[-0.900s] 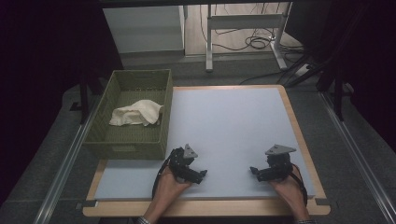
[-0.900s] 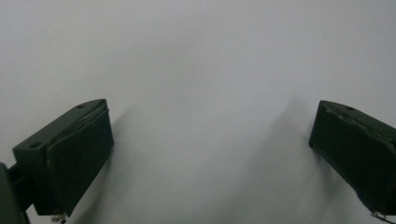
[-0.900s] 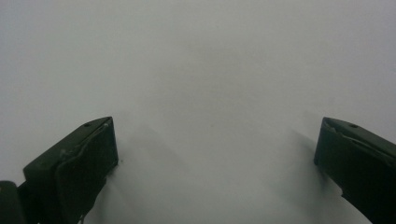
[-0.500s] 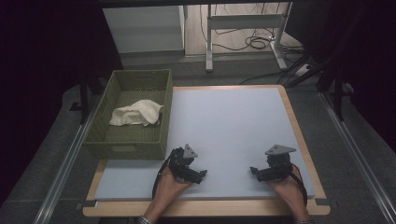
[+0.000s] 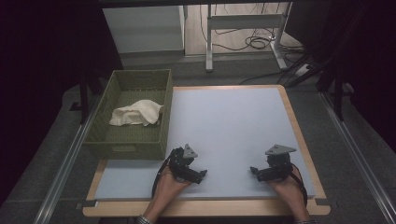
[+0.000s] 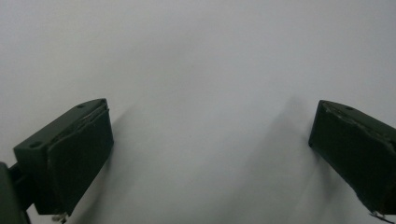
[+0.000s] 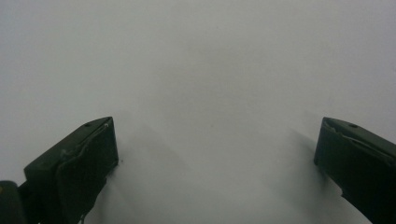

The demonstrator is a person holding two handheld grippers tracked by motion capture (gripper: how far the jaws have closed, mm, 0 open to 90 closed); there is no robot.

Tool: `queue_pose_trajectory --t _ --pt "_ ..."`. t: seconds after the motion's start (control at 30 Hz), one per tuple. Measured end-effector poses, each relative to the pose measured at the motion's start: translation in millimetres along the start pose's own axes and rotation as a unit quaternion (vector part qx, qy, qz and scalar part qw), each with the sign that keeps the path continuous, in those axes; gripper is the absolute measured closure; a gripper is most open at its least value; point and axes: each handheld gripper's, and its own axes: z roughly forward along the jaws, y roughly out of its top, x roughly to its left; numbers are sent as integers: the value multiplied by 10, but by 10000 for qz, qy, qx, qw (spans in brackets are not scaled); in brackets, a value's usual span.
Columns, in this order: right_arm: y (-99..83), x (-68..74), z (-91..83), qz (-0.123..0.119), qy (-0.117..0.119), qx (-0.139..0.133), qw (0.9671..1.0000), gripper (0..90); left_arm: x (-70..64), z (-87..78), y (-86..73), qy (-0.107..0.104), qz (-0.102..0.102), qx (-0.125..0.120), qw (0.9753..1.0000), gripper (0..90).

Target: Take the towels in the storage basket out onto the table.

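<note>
A cream cloth (image 5: 136, 113) lies crumpled inside a green woven basket (image 5: 160, 128) at the table's left. My left gripper (image 5: 201, 175) rests on the pale grey mat (image 5: 233, 121) near the front edge, a little right of the basket's near corner, held by a hand. My right gripper (image 5: 254, 171) rests on the mat at the front right, its tips pointing left. In the left gripper view my left gripper (image 6: 210, 140) has its jaws wide apart over bare mat. The right gripper view shows my right gripper (image 7: 217, 154) also spread wide, nothing between the jaws.
The mat lies on a wooden table (image 5: 299, 135) with a raised rim. Dark floor and metal rails (image 5: 65, 158) flank the table. Beyond the far edge stand a white cabinet (image 5: 144, 28) and a desk frame (image 5: 243, 23) with cables.
</note>
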Motion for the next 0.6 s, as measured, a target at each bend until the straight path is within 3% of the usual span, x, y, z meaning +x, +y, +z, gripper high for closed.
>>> queue_pose_trajectory --t 0.3,0.6 --pt "0 0 0 1 2 -2 10000 0 -27 -23 40 -41 80 76 9999 20" --pt "-1 -1 -1 2 4 -3 10000 0 -76 -60 188 -122 209 -3 9997 19"
